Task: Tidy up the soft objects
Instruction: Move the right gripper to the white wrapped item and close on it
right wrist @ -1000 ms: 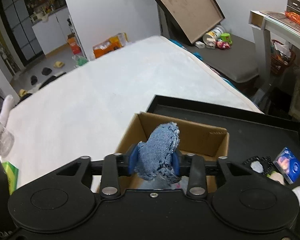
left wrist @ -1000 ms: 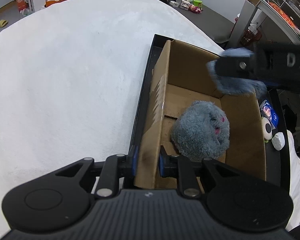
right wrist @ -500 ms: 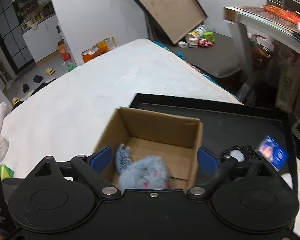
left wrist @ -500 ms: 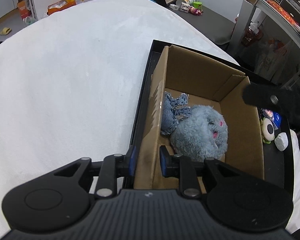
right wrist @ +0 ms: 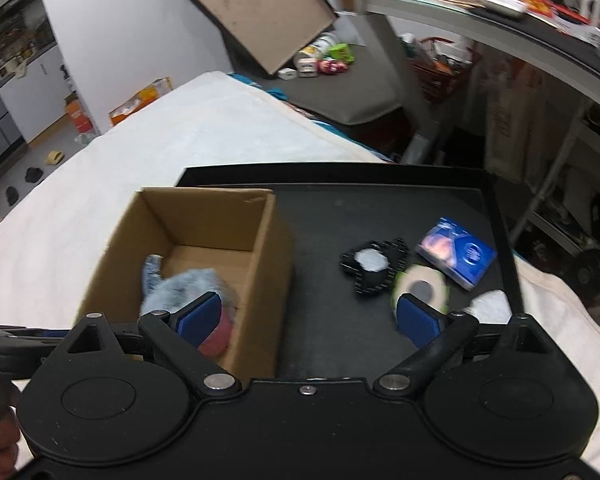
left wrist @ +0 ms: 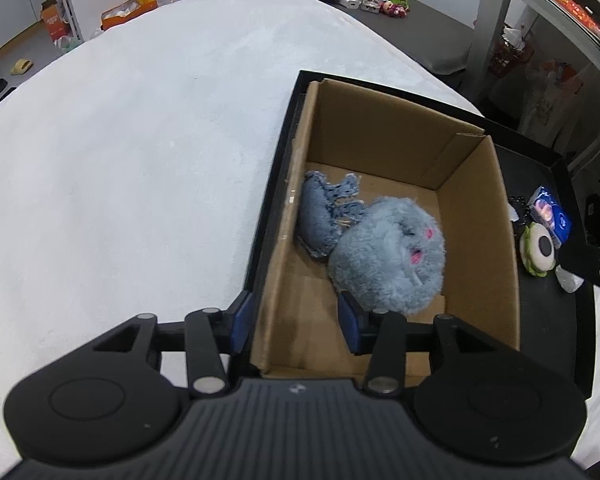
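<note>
Jaws first: our left gripper [left wrist: 296, 322] straddles the near-left wall of the cardboard box [left wrist: 500, 240], and its jaws are opening, pads clear of the cardboard on both sides. Our right gripper [right wrist: 310, 320] stands wide with nothing between the jaws.

Progress, as we judge it: two soft things already lie in the box, a fluffy grey-blue plush [left wrist: 386, 254] toward the near end and a denim pouch [left wrist: 320, 218] touching it on the far-left side. Left on the black tray [right wrist: 324, 216], right of the box, are a round green-rimmed toy [right wrist: 420, 286], a small white lump [right wrist: 490, 306], a black-and-white piece [right wrist: 370, 266] and a blue packet [right wrist: 456, 252]. Which of these count as soft we cannot tell.

Pose: both grippers pitch steeply down; the right hangs over the tray beside the box, facing the leftovers.
</note>
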Tool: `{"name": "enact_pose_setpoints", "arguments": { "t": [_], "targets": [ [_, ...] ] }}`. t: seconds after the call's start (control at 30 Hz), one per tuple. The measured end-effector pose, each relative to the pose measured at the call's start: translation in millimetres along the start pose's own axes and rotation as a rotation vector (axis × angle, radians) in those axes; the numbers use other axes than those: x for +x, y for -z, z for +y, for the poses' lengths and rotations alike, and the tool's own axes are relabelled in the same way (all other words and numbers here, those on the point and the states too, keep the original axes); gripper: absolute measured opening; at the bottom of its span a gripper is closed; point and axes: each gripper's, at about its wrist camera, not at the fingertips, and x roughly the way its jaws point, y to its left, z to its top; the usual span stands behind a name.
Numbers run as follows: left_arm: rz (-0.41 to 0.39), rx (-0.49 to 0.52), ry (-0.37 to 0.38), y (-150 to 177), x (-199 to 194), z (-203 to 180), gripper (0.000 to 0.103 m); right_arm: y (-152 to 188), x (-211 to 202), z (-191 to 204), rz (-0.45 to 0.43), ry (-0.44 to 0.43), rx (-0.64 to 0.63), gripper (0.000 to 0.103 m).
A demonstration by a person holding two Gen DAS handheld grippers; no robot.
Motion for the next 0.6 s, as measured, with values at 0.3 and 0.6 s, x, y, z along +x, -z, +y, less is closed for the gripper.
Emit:
{"name": "enact_pose_setpoints", "arguments": {
  "t": [0.3, 0.6],
  "targets": [
    [0.005, 0.026, -0.033, -0.4, -0.3, -16.2, 0.059, 10.3, -6.1, -32.4, -0.009, 0.015, 0.043, 0.095],
    [-0.006, 0.076, -0.081, -4.0, 4.9, -34.1, 0.072, 18.1, 2.2, -62.5, -0.009, 0.038, 0.074, 0.095]
  ]
}}
